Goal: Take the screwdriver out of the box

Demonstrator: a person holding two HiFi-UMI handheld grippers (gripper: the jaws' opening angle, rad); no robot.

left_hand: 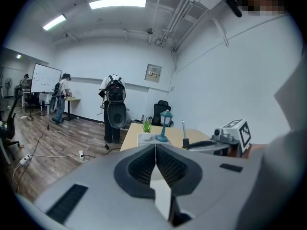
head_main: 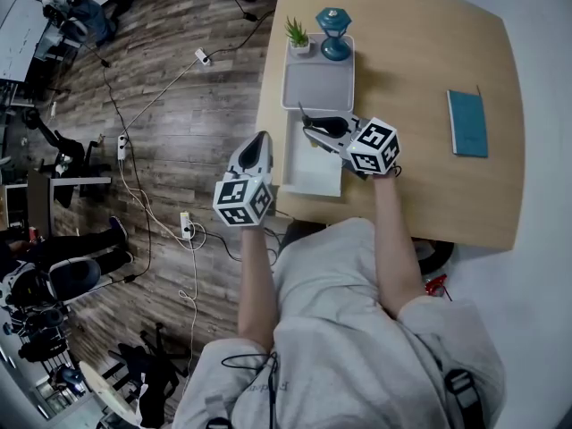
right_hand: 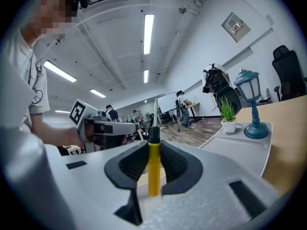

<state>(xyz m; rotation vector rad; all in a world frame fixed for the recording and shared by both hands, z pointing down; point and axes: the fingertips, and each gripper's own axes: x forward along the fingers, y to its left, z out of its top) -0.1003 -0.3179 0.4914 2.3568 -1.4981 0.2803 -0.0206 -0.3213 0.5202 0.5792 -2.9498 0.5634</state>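
Off the table's (head_main: pixel 411 177) left edge, the left gripper (head_main: pixel 259 141) is clenched on nothing, as its own view shows. Only the right gripper view shows the right gripper (right_hand: pixel 153 145) grasping the screwdriver (right_hand: pixel 153 169) by its yellow handle, above the white box (head_main: pixel 313 172) at the table's near-left corner.

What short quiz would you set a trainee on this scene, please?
1. True or false: the left gripper is shut with nothing between its jaws.
2. What is the right gripper shut on? A: a pen. B: a yellow-handled screwdriver. C: a spoon.
3. Fill the gap: on the grey tray stand a potted plant and a teal ____.
Key: 1 true; 2 B; 3 lamp.
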